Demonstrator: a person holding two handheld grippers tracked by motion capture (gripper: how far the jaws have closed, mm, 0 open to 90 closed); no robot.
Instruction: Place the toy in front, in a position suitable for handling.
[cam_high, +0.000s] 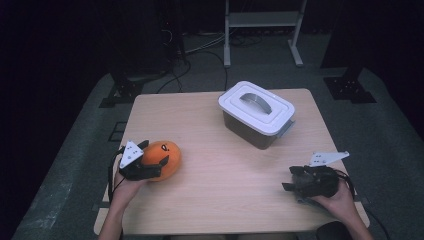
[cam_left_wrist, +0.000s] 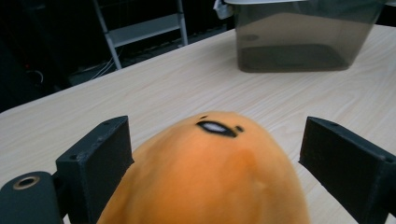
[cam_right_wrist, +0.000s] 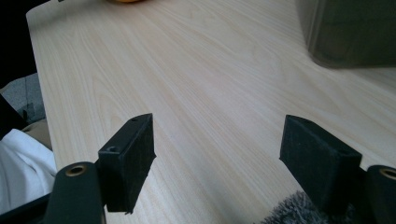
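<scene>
Tabletop (cam_high: 215, 190) of pale wood carries everything, standing on grey floor in a dark room with a metal frame behind. Ahead of the left claw and off to its right sits a smoky plastic box (cam_high: 256, 129) with a white handled lid (cam_high: 256, 106), clipped down as far as can be seen. Between the left claw's (cam_high: 159, 162) jaws lies an orange plush toy (cam_high: 162, 159) with a small stitched face; in the left gripper view the jaws stand well open on either side of the toy (cam_left_wrist: 210, 177), the left one close against it, the right one apart, so nothing is gripped yet. The right claw (cam_high: 289, 181) rests low near the tabletop's near right corner, jaws wide and empty, the box ahead of it. The step in hand looks like the grasp on the toy: the next move calls for closing the left jaws squarely on its soft body, while the lid likely needs the right claw
</scene>
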